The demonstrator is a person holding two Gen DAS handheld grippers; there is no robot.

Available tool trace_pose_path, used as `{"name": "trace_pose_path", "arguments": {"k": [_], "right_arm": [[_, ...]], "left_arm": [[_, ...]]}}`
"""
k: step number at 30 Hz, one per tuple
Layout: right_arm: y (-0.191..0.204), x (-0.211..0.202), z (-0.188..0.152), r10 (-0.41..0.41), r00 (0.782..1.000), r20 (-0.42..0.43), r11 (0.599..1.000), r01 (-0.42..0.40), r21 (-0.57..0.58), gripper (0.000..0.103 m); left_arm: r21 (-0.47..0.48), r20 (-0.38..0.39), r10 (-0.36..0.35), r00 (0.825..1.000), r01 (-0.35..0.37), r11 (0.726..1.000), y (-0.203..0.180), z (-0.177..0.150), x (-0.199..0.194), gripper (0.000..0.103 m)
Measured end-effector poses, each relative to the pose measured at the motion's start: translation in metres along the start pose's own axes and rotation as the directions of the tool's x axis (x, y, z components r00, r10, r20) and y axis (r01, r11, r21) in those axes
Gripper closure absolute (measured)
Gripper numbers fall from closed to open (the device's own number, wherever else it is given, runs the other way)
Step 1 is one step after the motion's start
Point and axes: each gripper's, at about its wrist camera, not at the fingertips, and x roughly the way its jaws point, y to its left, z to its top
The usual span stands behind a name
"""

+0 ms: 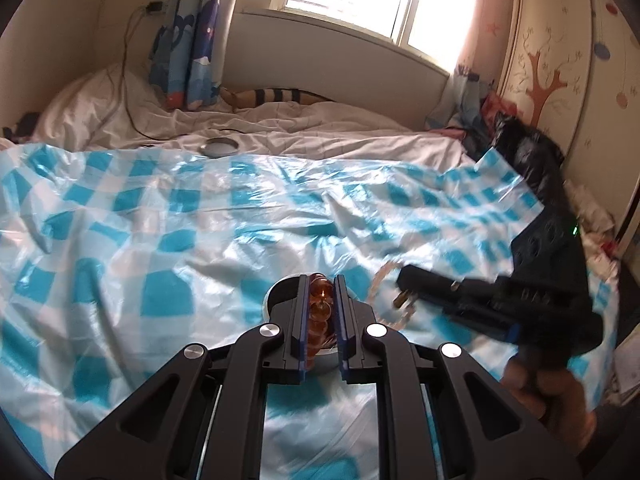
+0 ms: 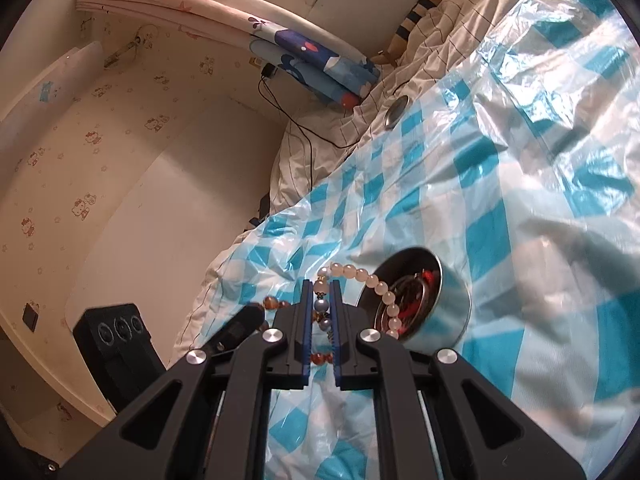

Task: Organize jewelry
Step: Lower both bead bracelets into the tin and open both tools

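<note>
My left gripper [image 1: 322, 280] is shut on an amber bead bracelet [image 1: 319, 308], held just above a round metal tin whose rim [image 1: 276, 292] shows behind the jaws. My right gripper [image 2: 321, 286] is shut on a pale pink bead bracelet [image 2: 374, 282] that loops over the open round tin [image 2: 420, 300], which holds red and metal jewelry. The amber bracelet [image 2: 274, 303] and the left gripper's finger [image 2: 240, 326] show at the left of the right wrist view. The right gripper [image 1: 404, 280] appears blurred at the right of the left wrist view, with the pale bracelet [image 1: 380, 280] hanging from it.
The tin sits on a crinkled blue-and-white checked plastic sheet [image 1: 160, 220] spread over a bed. The tin's lid [image 1: 221, 146] lies at the far edge of the sheet, also seen in the right wrist view [image 2: 397, 110]. A charger cable [image 2: 304, 136] runs over the white bedding. A wardrobe [image 1: 560, 80] stands at right.
</note>
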Motion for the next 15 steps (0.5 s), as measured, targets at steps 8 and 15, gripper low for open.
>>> {"name": "trace_pose_path", "arguments": {"k": [8, 15], "right_arm": [[-0.003, 0.010, 0.014, -0.052, 0.999, 0.001, 0.998, 0.052, -0.032, 0.094], [-0.003, 0.034, 0.014, -0.087, 0.995, -0.040, 0.994, 0.085, -0.069, 0.094]], "left_arm": [[-0.140, -0.138, -0.117, 0.983, 0.098, 0.985, 0.016, 0.005, 0.071, 0.092], [-0.189, -0.169, -0.006, 0.986, -0.027, 0.982, 0.045, -0.002, 0.078, 0.082]]}}
